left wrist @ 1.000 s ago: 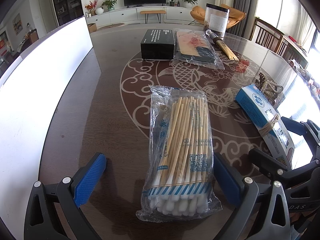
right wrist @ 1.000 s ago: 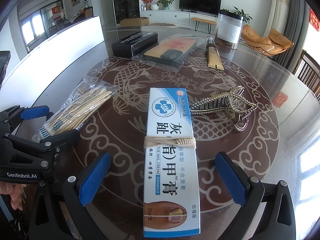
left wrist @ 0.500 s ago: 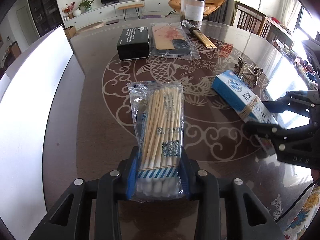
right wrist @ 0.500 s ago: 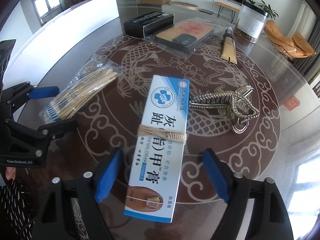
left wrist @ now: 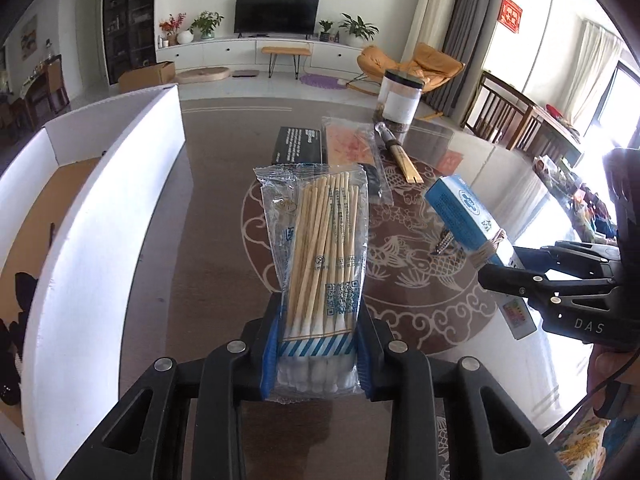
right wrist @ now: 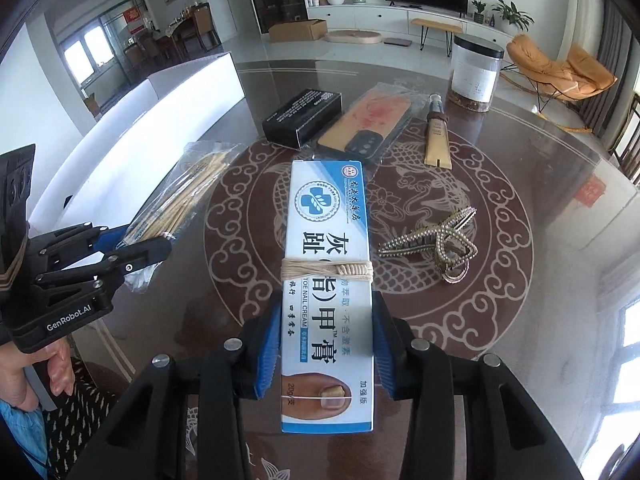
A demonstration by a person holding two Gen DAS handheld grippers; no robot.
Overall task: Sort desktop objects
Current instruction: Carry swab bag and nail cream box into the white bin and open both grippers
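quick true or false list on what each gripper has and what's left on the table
1. The left gripper grips a swab pack. True.
2. The right gripper is empty. False: its jaws are closing, pads already on a cream box.
3. String is wound round the cream box. True.
4. The hair clip is in a gripper. False: it lies on the table.
5. The black box stands upright on its end. False: it lies flat beside the phone case.
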